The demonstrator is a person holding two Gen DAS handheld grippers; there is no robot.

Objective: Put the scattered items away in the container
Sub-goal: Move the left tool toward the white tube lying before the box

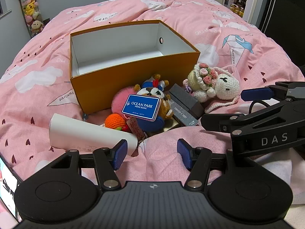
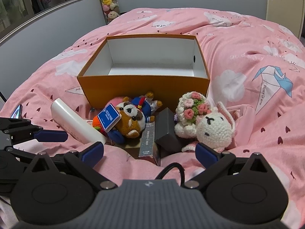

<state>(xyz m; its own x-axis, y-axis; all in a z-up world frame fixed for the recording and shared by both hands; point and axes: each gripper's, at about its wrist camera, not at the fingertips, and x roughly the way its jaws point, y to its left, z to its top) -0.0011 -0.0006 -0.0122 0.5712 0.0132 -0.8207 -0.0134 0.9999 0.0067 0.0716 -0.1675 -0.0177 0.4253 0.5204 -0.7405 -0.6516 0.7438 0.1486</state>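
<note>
In the middle of the left wrist view, the orange box [image 1: 122, 76] is sitting open on the pink blanket [image 1: 209, 28], and the toys are piling up right in front of it: the stuffed dog [image 1: 154, 97] with its blue tag [image 1: 141, 106], the white tube [image 1: 83, 131] at lower left, the crochet bunny [image 1: 215, 87] to the right. You're holding your left gripper [image 1: 150, 152] partly open over bare blanket, gripping nothing. Your right gripper [image 2: 149, 152] is gaping wide, also holding nothing.

A pink bedspread [image 2: 247, 43] is seen beyond the claw, bearing an orange box [image 2: 144, 89] and toys just before it.
</note>
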